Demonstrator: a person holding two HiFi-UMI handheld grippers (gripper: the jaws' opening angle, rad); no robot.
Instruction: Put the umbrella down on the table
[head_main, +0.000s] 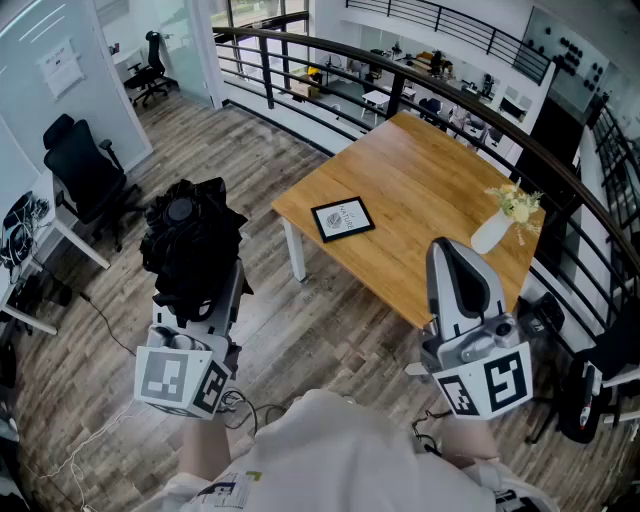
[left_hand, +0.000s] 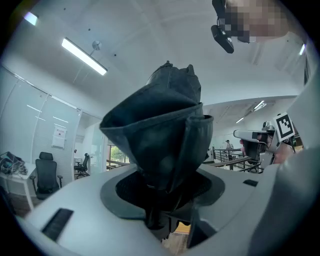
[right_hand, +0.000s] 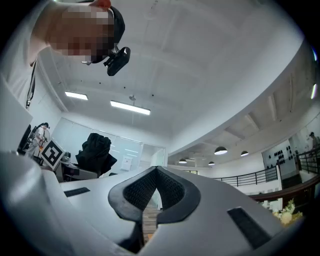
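Head view: left tool (head_main: 205, 285) clamps the black folded umbrella (head_main: 190, 240), apparently clear of the counter (head_main: 420, 180); right tool (head_main: 455, 262) pinched together, empty.

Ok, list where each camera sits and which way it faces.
Head view: on the head, facing steeply down at the table; left gripper, right gripper, chest show.
Left gripper view: on that gripper, along jaws clamping the umbrella.
Right gripper view: on that gripper, past shut jaws, toward ceiling.
Shared: all show the umbrella.

Left gripper (head_main: 203, 296) holds folded black umbrella (head_main: 190, 240) over floor (head_main: 300, 335), left of wooden table (head_main: 420, 190).
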